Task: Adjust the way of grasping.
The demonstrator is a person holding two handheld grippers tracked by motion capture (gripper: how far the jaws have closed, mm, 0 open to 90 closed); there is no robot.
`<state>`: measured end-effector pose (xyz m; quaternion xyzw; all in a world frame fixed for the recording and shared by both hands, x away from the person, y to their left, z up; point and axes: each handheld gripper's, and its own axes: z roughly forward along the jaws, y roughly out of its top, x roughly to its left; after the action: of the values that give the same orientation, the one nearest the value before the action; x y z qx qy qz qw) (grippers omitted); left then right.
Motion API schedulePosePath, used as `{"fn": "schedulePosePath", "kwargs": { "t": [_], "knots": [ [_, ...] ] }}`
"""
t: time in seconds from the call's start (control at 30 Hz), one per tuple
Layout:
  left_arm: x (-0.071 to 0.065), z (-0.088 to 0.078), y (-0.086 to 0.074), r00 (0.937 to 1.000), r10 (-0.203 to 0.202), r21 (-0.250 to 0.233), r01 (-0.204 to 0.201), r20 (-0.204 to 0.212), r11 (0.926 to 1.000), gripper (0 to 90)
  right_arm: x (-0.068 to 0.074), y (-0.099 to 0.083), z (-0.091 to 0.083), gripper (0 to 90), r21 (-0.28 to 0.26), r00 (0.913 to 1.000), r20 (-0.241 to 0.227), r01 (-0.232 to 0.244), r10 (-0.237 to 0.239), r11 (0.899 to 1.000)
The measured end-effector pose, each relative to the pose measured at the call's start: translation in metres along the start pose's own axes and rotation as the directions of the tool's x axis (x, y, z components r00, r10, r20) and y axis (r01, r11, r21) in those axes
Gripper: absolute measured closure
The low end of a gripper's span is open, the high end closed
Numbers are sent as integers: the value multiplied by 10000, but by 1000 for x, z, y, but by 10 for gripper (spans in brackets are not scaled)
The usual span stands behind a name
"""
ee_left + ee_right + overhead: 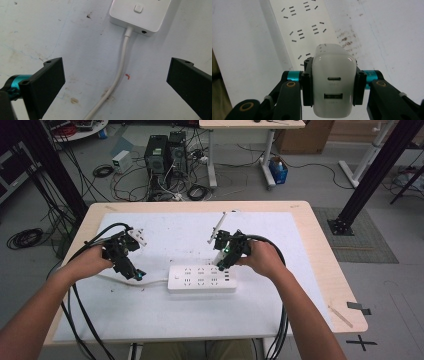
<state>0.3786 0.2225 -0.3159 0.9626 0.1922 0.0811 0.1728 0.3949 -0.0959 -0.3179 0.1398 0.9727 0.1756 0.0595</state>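
Left gripper [131, 270]: black jaws spread wide, empty, above a stained white mat [165, 310]. Cord [119, 72]: smooth, round, white, curving between those jaws to the power strip [202, 279], a glossy white rectangular block with rows of slotted sockets, mid-table. Right gripper [225, 256]: clamped on a charger [334, 86], rounded white plastic with two ports, above the strip's right end.

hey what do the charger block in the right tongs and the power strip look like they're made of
Charger: glossy white plastic, most likely; light glints off its rounded corners.
Power strip: white plastic too, it seems, with a duller satin face and crisp moulded socket slots.
Its cord: smooth white, bending softly, so probably a rubbery or vinyl jacket.
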Motion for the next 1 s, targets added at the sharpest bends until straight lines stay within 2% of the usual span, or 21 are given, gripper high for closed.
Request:
{"fn": "schedulePosePath", "kwargs": {
  "t": [0.07, 0.1, 0.2, 0.23, 0.3, 0.37, 0.53, 0.7, 0.9, 1.0],
  "knots": [
    [1, -2, -2, 9993, -383, -178, 383, 9, 9991, 18, -1, 6, 4, 621, 223, 9992, -48, 409, -408, 9989],
    [1, -2, -3, 9993, -386, -198, 386, 1, 9991, 18, -1, 9, 6, 620, 401, 9986, -88, 526, -522, 9978],
    [-1, -4, -6, 9999, 29, -18, -29, -125, 10000, 18, -2, 17, 14, 621, 998, 9952, -112, 974, -968, 9902],
    [-2, -4, -6, 9999, 29, -17, -29, -119, 10000, 17, -3, 20, 17, 621, 1194, 9935, -200, 1134, -1118, 9863],
    [-3, -3, -8, 9999, 107, 37, -107, -8, 9999, 18, -3, 25, 24, 621, 1439, 9909, -347, 1334, -1297, 9806],
    [-4, -2, -9, 9994, 331, 182, -329, -72, 9993, 17, -3, 27, 26, 621, 1498, 9894, -400, 1437, -1393, 9782],
    [-4, 0, -13, 9998, 194, 177, -195, 62, 9997, 18, -1, 30, 35, 621, 1826, 9859, -403, 1671, -1624, 9689],
    [-2, -1, -14, 9999, 123, 145, -123, 16, 9998, 18, -3, 29, 29, 621, 1517, 9892, -397, 1458, -1414, 9776],
    [-3, -2, -17, 9998, -189, -50, 188, -32, 9998, 17, -2, 26, 19, 621, 1282, 9895, -393, 1432, -1392, 9814],
    [-6, -1, -22, 9998, -205, -97, 205, -57, 9997, 18, -1, 27, 18, 621, 1260, 9904, -374, 1368, -1331, 9826]
  ]
}}
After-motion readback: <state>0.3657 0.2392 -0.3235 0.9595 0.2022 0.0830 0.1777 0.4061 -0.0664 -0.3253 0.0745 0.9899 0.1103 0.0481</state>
